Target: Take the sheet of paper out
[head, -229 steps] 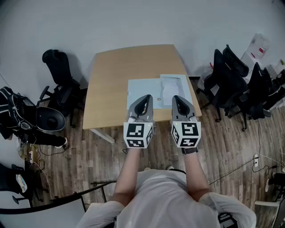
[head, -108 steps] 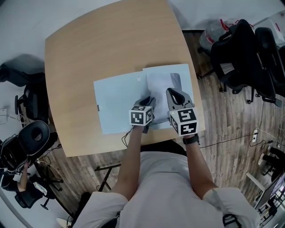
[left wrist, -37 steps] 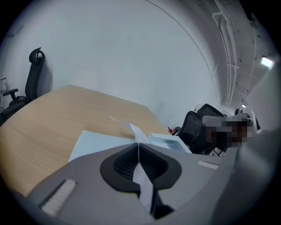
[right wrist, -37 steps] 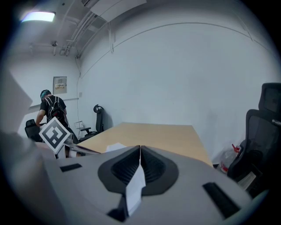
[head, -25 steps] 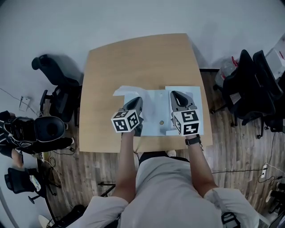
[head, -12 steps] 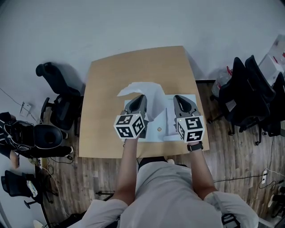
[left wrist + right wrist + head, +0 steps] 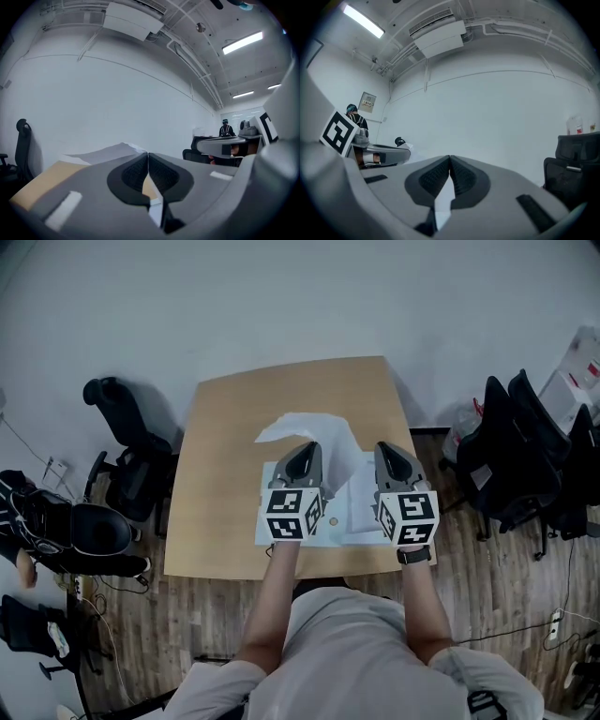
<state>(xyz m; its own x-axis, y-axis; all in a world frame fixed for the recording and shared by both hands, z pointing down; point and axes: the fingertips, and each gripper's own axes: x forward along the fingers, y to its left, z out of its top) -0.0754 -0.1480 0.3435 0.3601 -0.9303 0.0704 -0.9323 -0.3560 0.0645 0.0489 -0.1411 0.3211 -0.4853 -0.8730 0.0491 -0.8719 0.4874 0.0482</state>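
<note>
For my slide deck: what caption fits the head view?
Left gripper holds a white sheet of paper raised above the pale folder on the table.

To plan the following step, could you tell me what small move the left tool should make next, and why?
Probably draw the left tool up and away from the folder. Its jaws are shut on the sheet of paper, which arches above the table, yet the sheet's lower edge seems to hang over the folder, so it may not be fully clear.
</note>
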